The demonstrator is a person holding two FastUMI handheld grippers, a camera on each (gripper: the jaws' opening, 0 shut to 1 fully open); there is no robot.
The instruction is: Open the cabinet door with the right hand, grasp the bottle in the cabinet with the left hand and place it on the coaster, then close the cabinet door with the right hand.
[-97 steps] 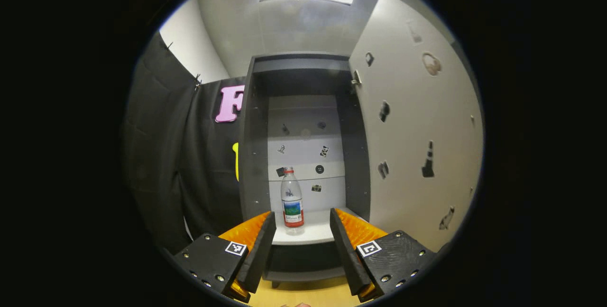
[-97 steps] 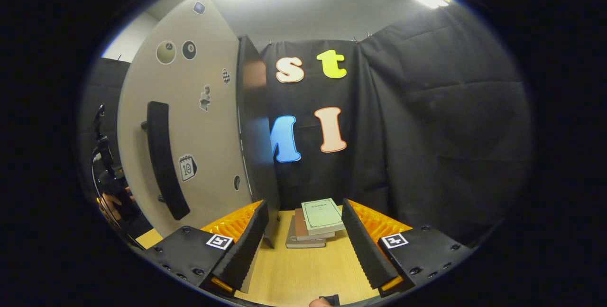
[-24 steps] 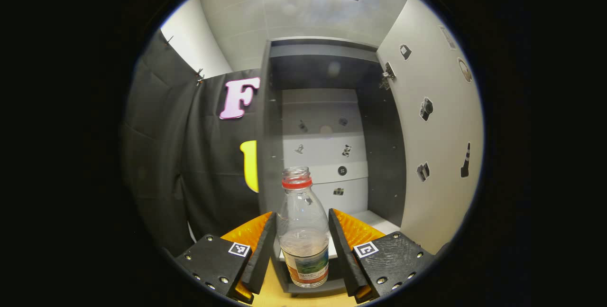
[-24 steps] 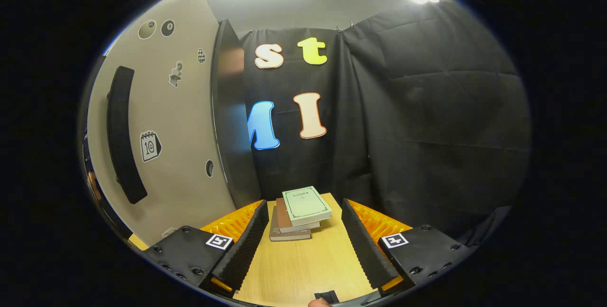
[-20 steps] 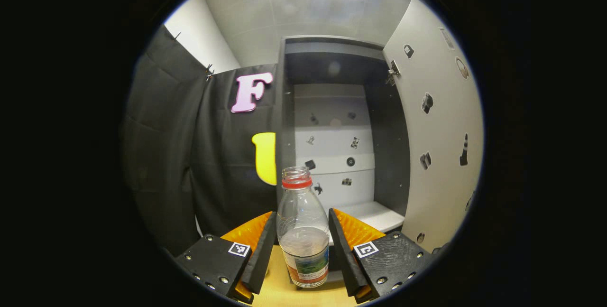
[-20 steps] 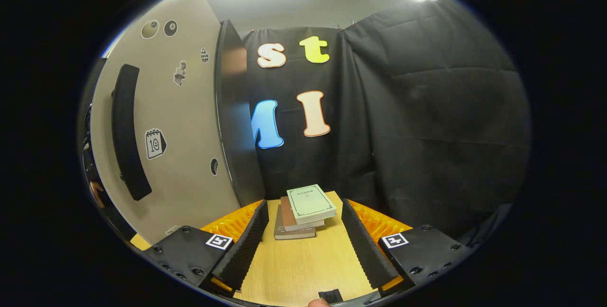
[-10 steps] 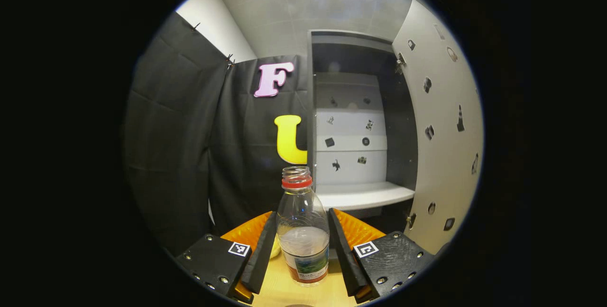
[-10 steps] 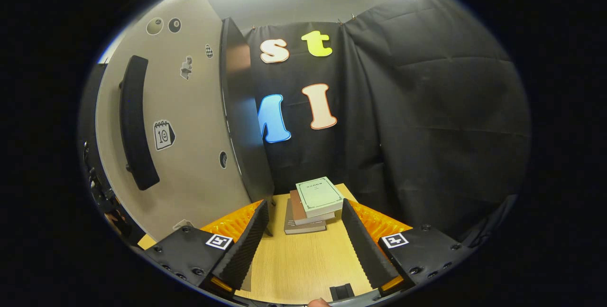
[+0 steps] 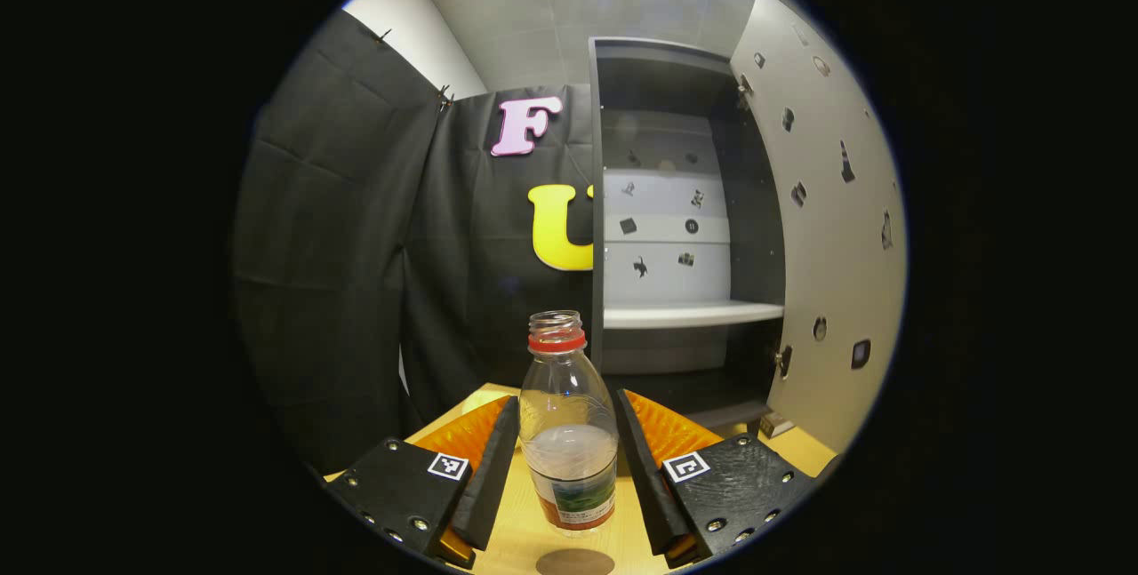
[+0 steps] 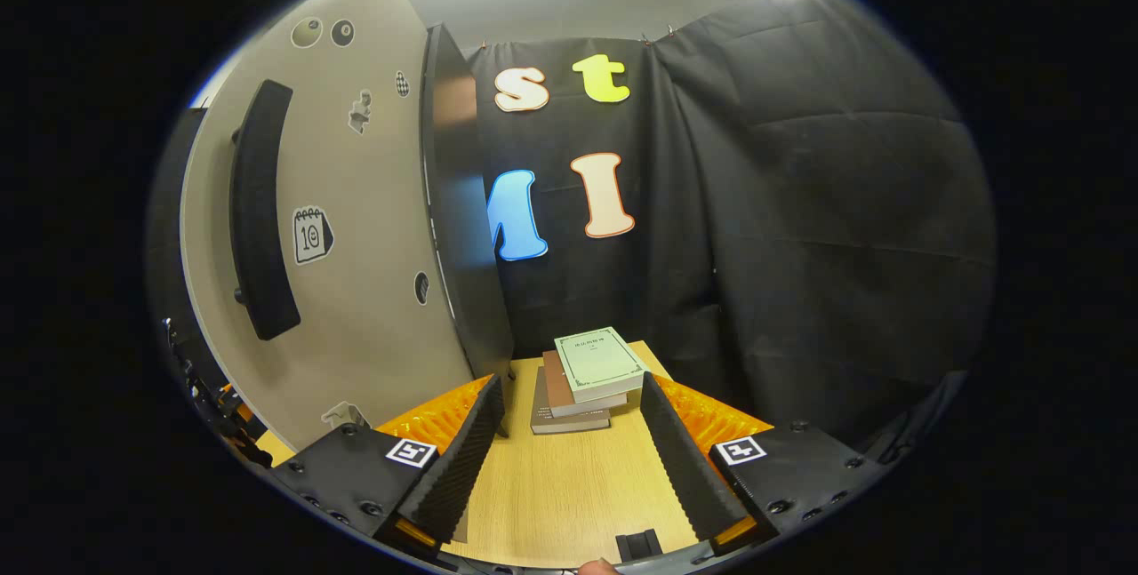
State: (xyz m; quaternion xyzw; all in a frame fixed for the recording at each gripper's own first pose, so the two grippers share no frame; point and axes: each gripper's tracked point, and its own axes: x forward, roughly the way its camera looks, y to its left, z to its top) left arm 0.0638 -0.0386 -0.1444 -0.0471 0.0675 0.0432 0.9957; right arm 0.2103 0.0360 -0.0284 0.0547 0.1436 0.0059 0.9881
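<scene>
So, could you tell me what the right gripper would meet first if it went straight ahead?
Probably the stack of books on the table: it lies straight ahead between the open right gripper's fingers. Depth is unclear.

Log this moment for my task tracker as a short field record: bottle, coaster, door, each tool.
bottle: capless, upright, clamped in left tool, out of cabinet
coaster: on table, just below and nearer than bottle
door: open
right tool: open, holding nothing, over table facing books
shelf: bare
</scene>
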